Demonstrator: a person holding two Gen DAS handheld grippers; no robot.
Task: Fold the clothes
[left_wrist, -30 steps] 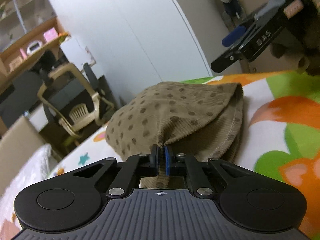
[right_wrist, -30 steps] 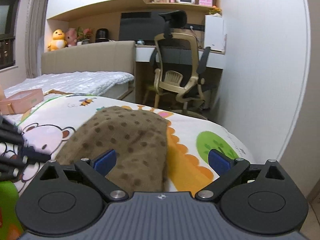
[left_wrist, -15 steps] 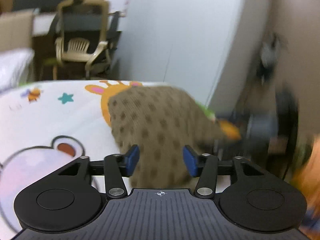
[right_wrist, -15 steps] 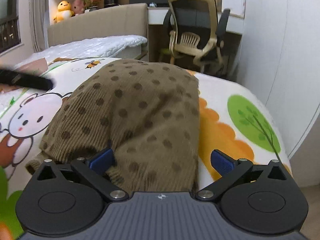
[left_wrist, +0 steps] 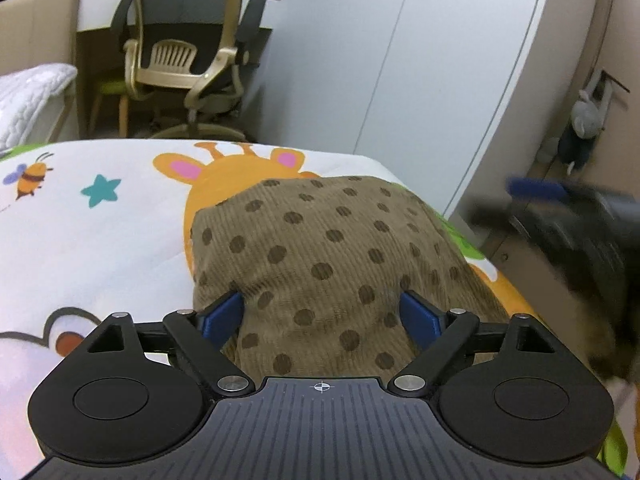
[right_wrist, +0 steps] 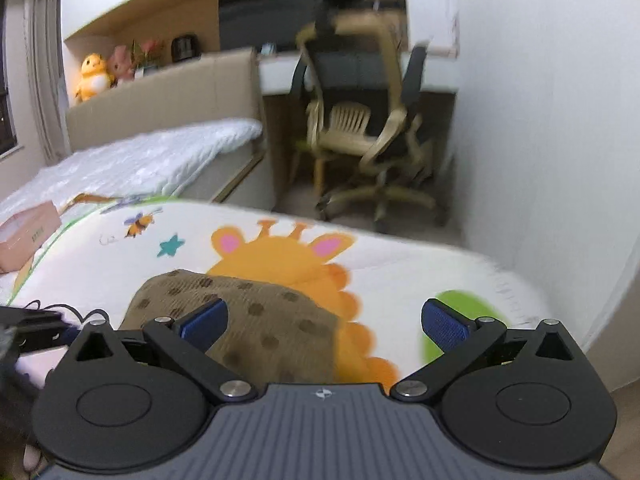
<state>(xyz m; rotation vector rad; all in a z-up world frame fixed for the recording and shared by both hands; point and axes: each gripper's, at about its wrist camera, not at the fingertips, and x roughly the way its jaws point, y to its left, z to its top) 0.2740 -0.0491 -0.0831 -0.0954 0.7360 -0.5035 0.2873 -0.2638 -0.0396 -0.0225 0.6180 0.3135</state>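
Note:
A brown corduroy garment with dark dots (left_wrist: 316, 256) lies folded in a low heap on the cartoon-print bedspread (left_wrist: 92, 240). My left gripper (left_wrist: 322, 316) stands open over its near end, blue pads wide apart, gripping nothing. In the right wrist view the same garment (right_wrist: 256, 320) shows below and left of centre, and my right gripper (right_wrist: 324, 320) is open above it, clear of the cloth. The right gripper also appears as a dark blur (left_wrist: 576, 224) at the right edge of the left wrist view.
The bed's edge runs close behind the garment, with a white wardrobe wall (left_wrist: 400, 60) beyond. An office chair (right_wrist: 360, 132) and desk stand past the bed. A second bed with a white quilt (right_wrist: 140, 164) and a pink box (right_wrist: 28, 236) lie to the left.
My left gripper let go of the garment's pinched fold and opened wide. The garment dropped flat on the bed. The right gripper lifted and pulled back from the cloth.

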